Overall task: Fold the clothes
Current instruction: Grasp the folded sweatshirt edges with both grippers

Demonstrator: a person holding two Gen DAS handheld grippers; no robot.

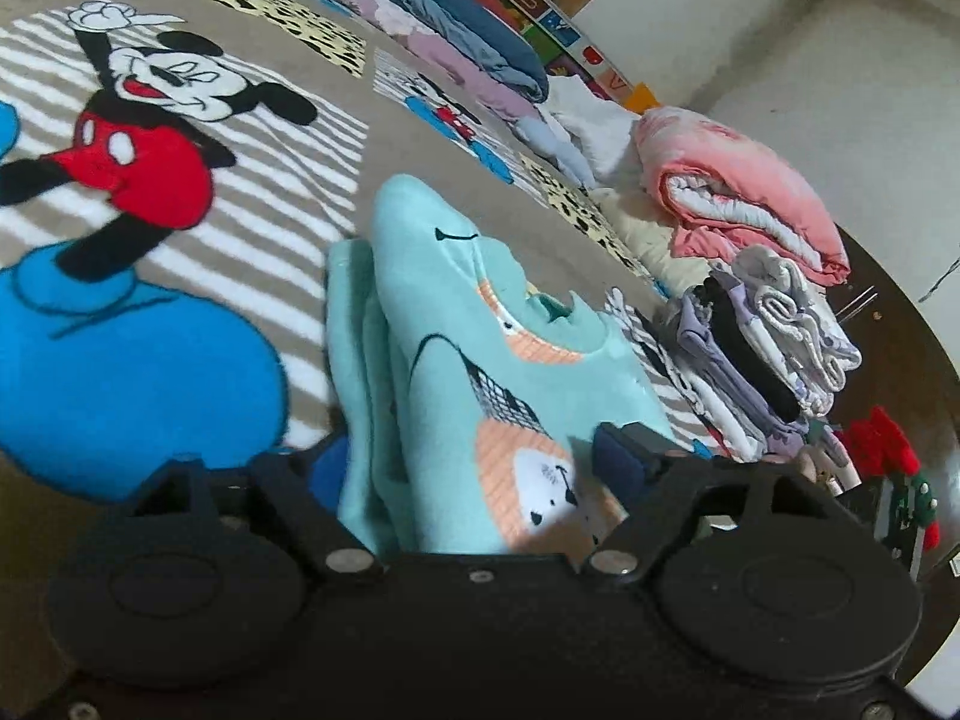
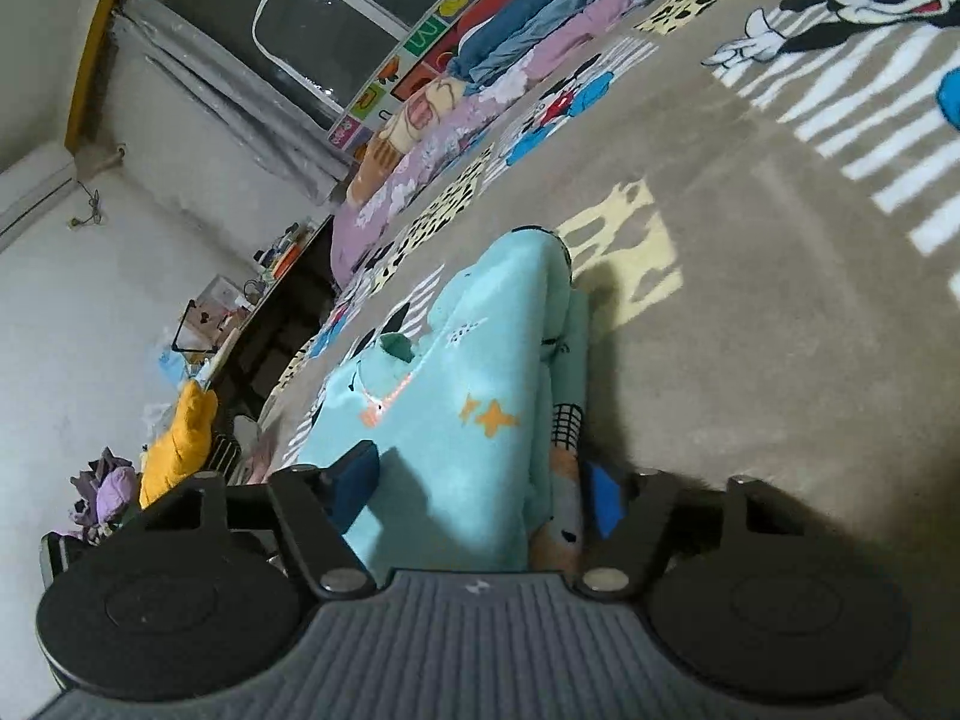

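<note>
A light teal sweatshirt (image 1: pixel 456 324) with orange and white cartoon prints lies bunched in folds on the Mickey Mouse blanket (image 1: pixel 180 192). My left gripper (image 1: pixel 480 462) is shut on the sweatshirt's near edge, cloth filling the space between its blue-padded fingers (image 1: pixel 624 462). In the right wrist view the same sweatshirt (image 2: pixel 456 396) runs away from me over the blanket (image 2: pixel 750 240). My right gripper (image 2: pixel 480 480) is shut on its near end, with the fabric pinched between the fingers (image 2: pixel 354 480).
A stack of folded clothes (image 1: pixel 774 336) and a rolled pink quilt (image 1: pixel 744 192) sit at the bed's right edge. Folded blue and purple bedding (image 2: pixel 480 78) lines the far side by the window. A yellow garment (image 2: pixel 180 438) lies beside a dark side table (image 2: pixel 282 312).
</note>
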